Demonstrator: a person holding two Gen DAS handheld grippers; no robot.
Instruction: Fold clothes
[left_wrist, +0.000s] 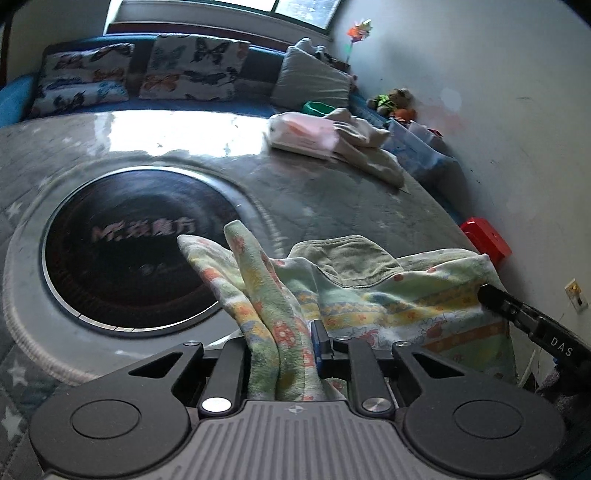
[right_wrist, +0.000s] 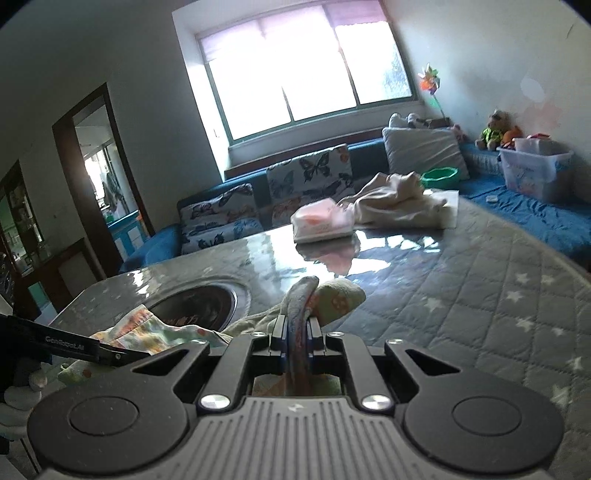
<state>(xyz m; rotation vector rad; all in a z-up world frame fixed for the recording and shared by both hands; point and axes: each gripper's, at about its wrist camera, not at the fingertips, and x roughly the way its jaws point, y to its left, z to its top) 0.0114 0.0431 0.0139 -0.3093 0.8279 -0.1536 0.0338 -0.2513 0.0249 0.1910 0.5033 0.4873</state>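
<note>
Garment (left_wrist: 369, 295), pastel floral print with a plain green panel (left_wrist: 351, 262): pinched at two points and stretched between them over the near edge of the bench (left_wrist: 332, 192), partly resting on the quilted star cover beside the round black inset (left_wrist: 129, 251). Gripped that way, probably, to keep the soft cloth taut and stop it slumping into a heap.

Left tongs (left_wrist: 277, 347): clamped on a thick bunch of the fabric, jaws kept a fair way apart by the bulk, with two rolled ends poking up and forward past the tips. Right tongs (right_wrist: 297, 332): drawn almost fully together on a thin doubled edge, only a narrow strip of cloth showing between the pads and a small lobe flopping over beyond them. Set well apart from each other, so that the span of cloth between them is pulled roughly straight.

Fits two stages alike: spreading the piece flat ahead of a fold, or carrying one edge across to lay a fold down. Not settled by either view, since most of the cloth sits low and bunched.

Farther back on the bench: a cream cloth (left_wrist: 369, 147) in a loose pile, touching a pink packet (left_wrist: 303, 136), both well clear of the work. Likely risk: the thick bunch slipping unevenly from the left grip.
</note>
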